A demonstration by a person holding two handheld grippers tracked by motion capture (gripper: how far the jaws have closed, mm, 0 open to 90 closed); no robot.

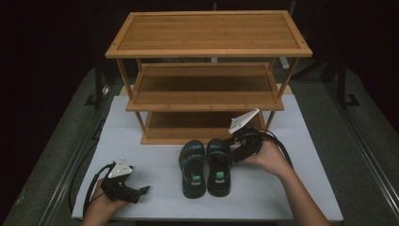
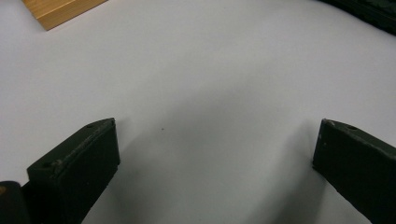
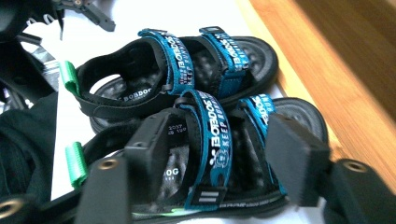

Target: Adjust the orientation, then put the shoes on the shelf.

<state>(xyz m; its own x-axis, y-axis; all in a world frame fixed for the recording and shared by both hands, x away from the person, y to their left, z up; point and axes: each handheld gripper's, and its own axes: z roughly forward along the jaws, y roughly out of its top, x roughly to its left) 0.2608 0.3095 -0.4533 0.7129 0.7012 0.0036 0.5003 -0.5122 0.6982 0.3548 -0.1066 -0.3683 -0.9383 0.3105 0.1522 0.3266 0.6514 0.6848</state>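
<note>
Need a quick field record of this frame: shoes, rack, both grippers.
shoes: pair of black sandals with blue straps, side by side on the white table, toes toward rack
rack: three-tier wooden shoe rack, shelves bare
right gripper: fingers open, straddling the nearer sandal's strap, pads not pressing
left gripper: open over bare table, nothing between fingers

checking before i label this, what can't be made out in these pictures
- Right gripper: jaws straddle the near black sandal with blue straps; right gripper view leaves pad contact unclear.
- Small strap print: blurred.
- Wooden three-shelf rack: bottom shelf shadowed in high view.
- Left gripper: open over the white tabletop; body cut off.
</note>
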